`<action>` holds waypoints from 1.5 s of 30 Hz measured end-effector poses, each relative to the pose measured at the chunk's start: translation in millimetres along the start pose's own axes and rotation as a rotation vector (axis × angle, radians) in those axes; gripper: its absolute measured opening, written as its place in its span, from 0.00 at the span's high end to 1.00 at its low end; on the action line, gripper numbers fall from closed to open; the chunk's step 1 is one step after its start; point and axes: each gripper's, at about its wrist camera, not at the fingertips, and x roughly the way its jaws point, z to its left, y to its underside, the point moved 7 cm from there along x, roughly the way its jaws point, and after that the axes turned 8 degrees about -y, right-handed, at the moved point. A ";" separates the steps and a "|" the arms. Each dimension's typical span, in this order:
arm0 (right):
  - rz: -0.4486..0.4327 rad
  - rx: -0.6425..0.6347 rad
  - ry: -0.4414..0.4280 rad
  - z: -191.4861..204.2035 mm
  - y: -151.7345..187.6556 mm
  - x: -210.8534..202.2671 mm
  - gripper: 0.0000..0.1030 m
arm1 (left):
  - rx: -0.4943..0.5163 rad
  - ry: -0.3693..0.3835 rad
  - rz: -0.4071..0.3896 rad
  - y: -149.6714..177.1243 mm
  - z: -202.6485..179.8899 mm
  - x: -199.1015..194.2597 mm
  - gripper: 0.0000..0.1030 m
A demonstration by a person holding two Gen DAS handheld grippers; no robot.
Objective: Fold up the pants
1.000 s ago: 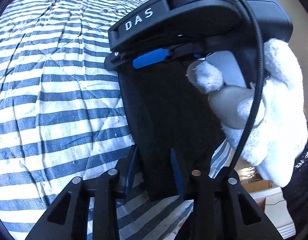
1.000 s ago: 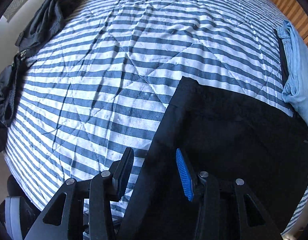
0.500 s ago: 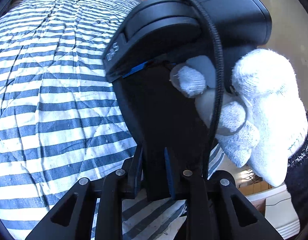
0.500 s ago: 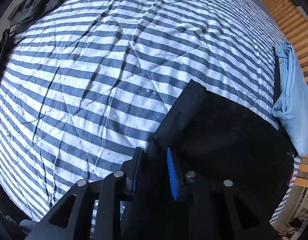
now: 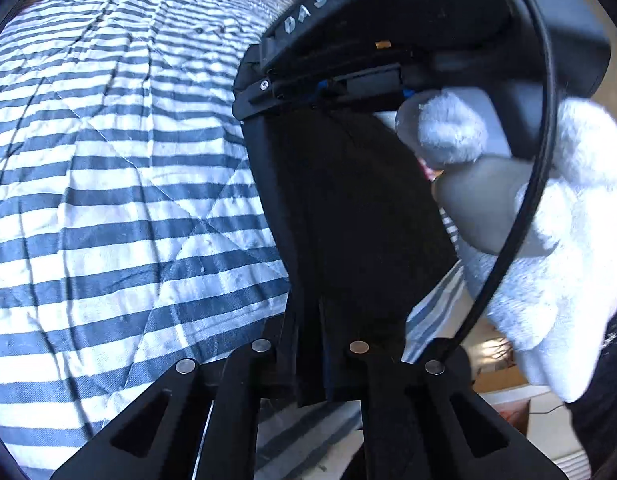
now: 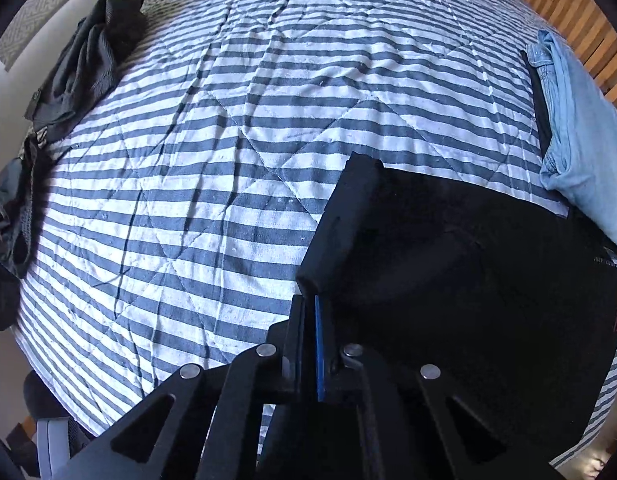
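Lying on the striped quilt (image 6: 212,168), the black pants (image 6: 468,280) spread across its near right part, one edge doubled into a thick fold. The right gripper (image 6: 308,336) has its fingers pinched together on that folded edge. The left gripper (image 5: 308,340) is clamped narrow on another stretch of the pants (image 5: 348,220), close to the right one held by a white-gloved hand (image 5: 548,240). Folded light-blue jeans (image 6: 580,128) lie beside the pants; dark clothes (image 6: 80,64) sit well apart at the far left.

"DAS" in raised pale letters on black body of right gripper (image 5: 348,92), upper centre of left wrist view. Tiny label on black pants (image 6: 488,280), right edge of right wrist view, unreadable.
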 end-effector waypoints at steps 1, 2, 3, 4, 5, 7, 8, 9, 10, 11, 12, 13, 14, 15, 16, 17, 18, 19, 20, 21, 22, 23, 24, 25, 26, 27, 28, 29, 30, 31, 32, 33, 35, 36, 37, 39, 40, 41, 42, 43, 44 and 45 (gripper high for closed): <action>-0.012 0.003 -0.007 2.8 0.5 -4.6 0.96 | 0.003 0.007 -0.016 -0.1 0.2 -9.4 0.93; -0.028 0.005 -0.017 7.4 0.9 -10.0 0.96 | 0.008 0.003 -0.032 0.1 1.1 -17.6 0.93; -0.039 0.006 -0.027 11.3 0.1 -14.0 0.96 | 0.012 -0.008 -0.050 0.8 3.5 -28.8 0.93; -0.054 0.008 -0.046 17.8 -2.6 -19.2 0.97 | 0.015 -0.018 -0.067 1.7 6.4 -39.2 0.93; -0.065 0.007 -0.075 27.1 -5.4 -23.5 0.97 | 0.021 -0.033 -0.089 3.4 11.5 -54.2 0.93; -0.077 -0.002 -0.122 52.7 -25.4 -26.9 0.97 | 0.017 -0.064 -0.127 7.4 25.2 -81.0 0.93; -0.085 -0.011 -0.150 64.2 -31.3 -29.0 0.97 | 0.012 -0.081 -0.143 9.2 28.5 -91.8 0.93; -0.093 -0.020 -0.181 76.6 -32.9 -27.1 0.97 | 0.003 -0.102 -0.158 -4.7 35.0 -97.9 0.93; -0.100 -0.027 -0.218 93.1 -38.7 -23.2 0.97 | -0.004 -0.120 -0.170 -2.5 41.8 -108.8 0.93; -0.104 -0.033 -0.250 107.3 -41.5 -21.8 0.97 | -0.010 -0.142 -0.180 -4.6 56.8 -124.4 0.93; -0.107 -0.042 -0.282 116.7 -36.3 -23.7 0.97 | -0.013 -0.166 -0.188 5.2 77.9 -148.6 0.93; -0.108 -0.054 -0.312 129.1 -42.1 -16.3 0.97 | -0.018 -0.185 -0.193 16.5 84.9 -160.7 0.93; -0.107 -0.064 -0.337 141.5 -42.7 -11.7 0.97 | -0.025 -0.200 -0.196 21.6 91.1 -170.7 0.93; -0.106 -0.071 -0.358 149.5 -43.1 -7.8 0.97 | -0.023 -0.211 -0.201 15.6 95.1 -181.9 0.93; -0.104 -0.076 -0.379 158.9 -43.1 -5.9 0.97 | -0.013 -0.217 -0.208 18.9 96.0 -185.0 0.93; -0.102 -0.077 -0.401 161.9 -41.2 -7.7 0.97 | 0.000 -0.218 -0.218 15.8 89.7 -185.2 0.93; -0.102 -0.075 -0.423 162.2 -39.4 -12.5 0.97 | 0.015 -0.210 -0.231 11.5 81.0 -184.5 0.93; -0.106 -0.074 -0.446 160.7 -38.4 -19.0 0.97 | 0.030 -0.199 -0.243 9.5 71.8 -186.3 0.93; -0.112 -0.070 -0.469 157.0 -37.4 -27.4 0.97 | 0.043 -0.188 -0.249 2.9 65.7 -180.6 0.93; -0.122 -0.062 -0.488 151.4 -37.4 -36.1 0.97 | 0.067 -0.177 -0.254 -11.5 51.3 -168.9 0.93; -0.137 -0.053 -0.505 142.9 -37.2 -46.6 0.97 | 0.088 -0.171 -0.259 -23.1 40.0 -161.5 0.93; -0.156 -0.046 -0.515 132.5 -36.5 -58.2 0.97 | 0.120 -0.162 -0.263 -27.3 24.2 -156.2 0.93; -0.176 -0.039 -0.518 121.5 -35.9 -69.0 0.97 | 0.144 -0.153 -0.262 -31.3 9.5 -150.1 0.93; -0.200 -0.026 -0.519 105.7 -34.5 -81.8 0.97 | 0.169 -0.141 -0.259 -33.9 -2.0 -142.9 0.93; -0.219 -0.008 -0.523 90.9 -32.9 -92.6 0.97 | 0.195 -0.129 -0.255 -36.5 -17.8 -137.0 0.93; -0.236 0.012 -0.529 75.0 -30.9 -102.7 0.97 | 0.220 -0.119 -0.250 -41.0 -32.0 -129.6 0.93; -0.255 0.031 -0.530 57.2 -28.1 -113.1 0.98 | 0.248 -0.103 -0.238 -43.8 -47.8 -116.9 0.93; -0.275 0.049 -0.521 39.7 -24.9 -122.3 0.98 | 0.266 -0.092 -0.226 -45.5 -57.3 -106.3 0.93; -0.295 0.063 -0.508 22.3 -20.7 -130.2 0.98 | 0.286 -0.079 -0.209 -46.3 -69.0 -91.7 0.93; -0.315 0.080 -0.489 2.7 -15.7 -137.4 0.98 | 0.306 -0.072 -0.194 -47.2 -77.6 -76.3 0.93; -0.329 0.100 -0.470 -16.7 -10.5 -141.9 0.98 | 0.329 -0.068 -0.175 -46.1 -87.6 -60.5 0.93; -0.336 0.120 -0.449 -35.3 -5.2 -143.3 0.98 | 0.341 -0.063 -0.152 -44.2 -96.0 -44.1 0.93; -0.340 0.167 -0.407 -73.0 6.4 -140.7 0.98 | 0.355 -0.046 -0.091 -37.9 -110.0 -10.2 0.93; -0.338 0.193 -0.386 -92.5 12.1 -136.6 0.99 | 0.362 -0.041 -0.063 -34.5 -115.0 5.5 0.93; -0.341 0.220 -0.360 -111.3 17.1 -132.1 1.00 | 0.367 -0.037 -0.031 -30.3 -119.4 22.5 0.93; -0.351 0.268 -0.319 -148.6 24.1 -122.3 1.00 | 0.383 -0.042 0.013 -22.9 -123.3 50.3 0.93; -0.346 0.311 -0.321 -167.1 27.8 -115.3 1.00 | 0.386 -0.050 0.031 -19.8 -125.0 61.1 0.93; -0.332 0.353 -0.339 -183.9 31.3 -106.7 1.00 | 0.385 -0.057 0.044 -18.7 -126.1 72.1 0.93; -0.325 0.373 -0.349 -195.1 33.7 -100.2 1.00 | 0.384 -0.061 0.055 -18.2 -126.0 81.8 0.93; -0.318 0.379 -0.350 -204.9 36.0 -94.0 1.00 | 0.374 -0.059 0.062 -19.7 -125.7 88.0 0.93; -0.314 0.378 -0.343 -213.2 38.4 -88.9 0.97 | 0.360 -0.051 0.066 -22.2 -125.0 92.7 0.93; -0.306 0.384 -0.338 -220.5 40.0 -83.7 0.96 | 0.344 -0.039 0.068 -25.0 -125.8 95.1 0.93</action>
